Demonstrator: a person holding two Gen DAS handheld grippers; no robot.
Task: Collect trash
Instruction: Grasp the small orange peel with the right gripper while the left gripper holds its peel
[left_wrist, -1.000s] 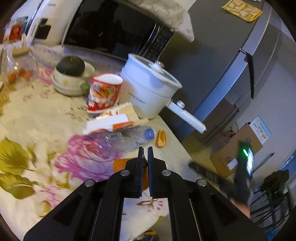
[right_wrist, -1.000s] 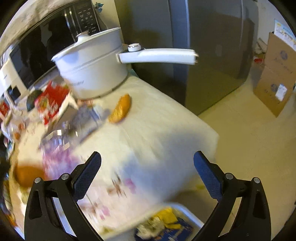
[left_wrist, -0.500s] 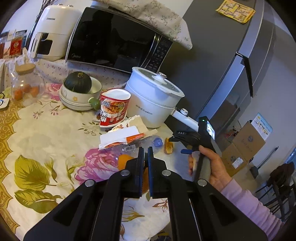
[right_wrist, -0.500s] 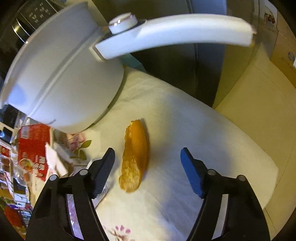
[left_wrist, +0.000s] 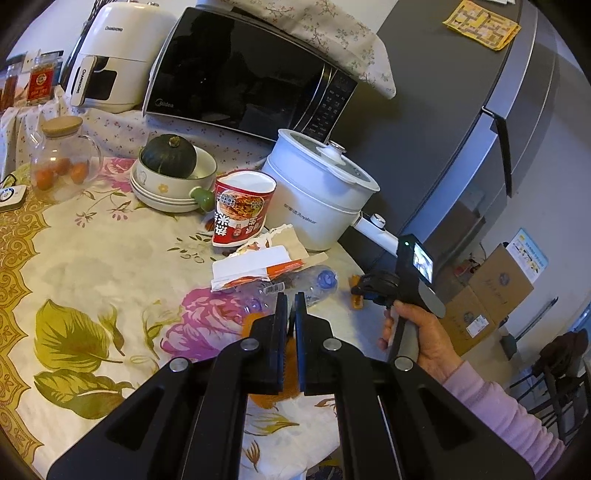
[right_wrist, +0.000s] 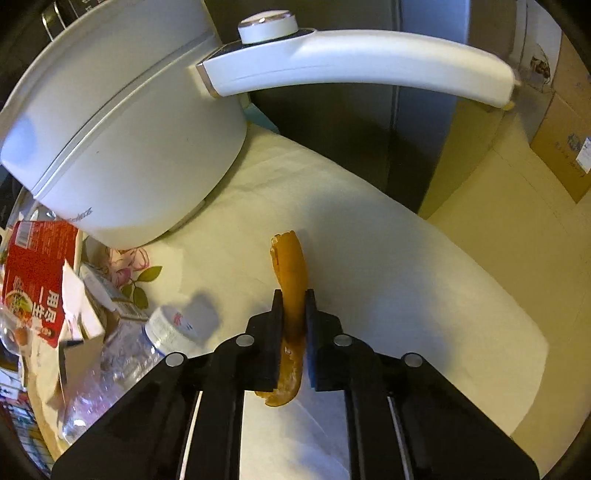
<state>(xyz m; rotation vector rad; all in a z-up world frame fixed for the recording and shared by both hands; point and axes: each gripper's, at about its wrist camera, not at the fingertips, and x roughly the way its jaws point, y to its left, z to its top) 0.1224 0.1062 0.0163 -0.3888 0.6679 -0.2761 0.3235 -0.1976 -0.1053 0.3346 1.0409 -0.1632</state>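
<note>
My right gripper (right_wrist: 294, 295) is shut on an orange peel (right_wrist: 291, 266) lying on the tablecloth under the white pot's handle; it also shows in the left wrist view (left_wrist: 360, 290) with the peel (left_wrist: 357, 303) at its tip. My left gripper (left_wrist: 290, 297) is shut and empty above the table, with another orange piece (left_wrist: 288, 369) behind its fingers. A crushed clear bottle (left_wrist: 295, 284) with a blue cap, a torn white and orange wrapper (left_wrist: 255, 267) and a red noodle cup (left_wrist: 240, 210) lie ahead of it. The bottle (right_wrist: 122, 354) and cup (right_wrist: 33, 284) also show at the right wrist view's left.
A white electric pot (left_wrist: 317, 199) with a long handle (right_wrist: 369, 66) stands close over the peel. A bowl stack with a green squash (left_wrist: 170, 166), a glass jar (left_wrist: 62, 155), a microwave (left_wrist: 243, 74) and a grey fridge (left_wrist: 461, 110) stand behind. Cardboard boxes (left_wrist: 491, 295) sit on the floor.
My right gripper has moved in over the orange peel and shut on it; it was open half a second ago. My left gripper has stayed shut and pulled back a little.
</note>
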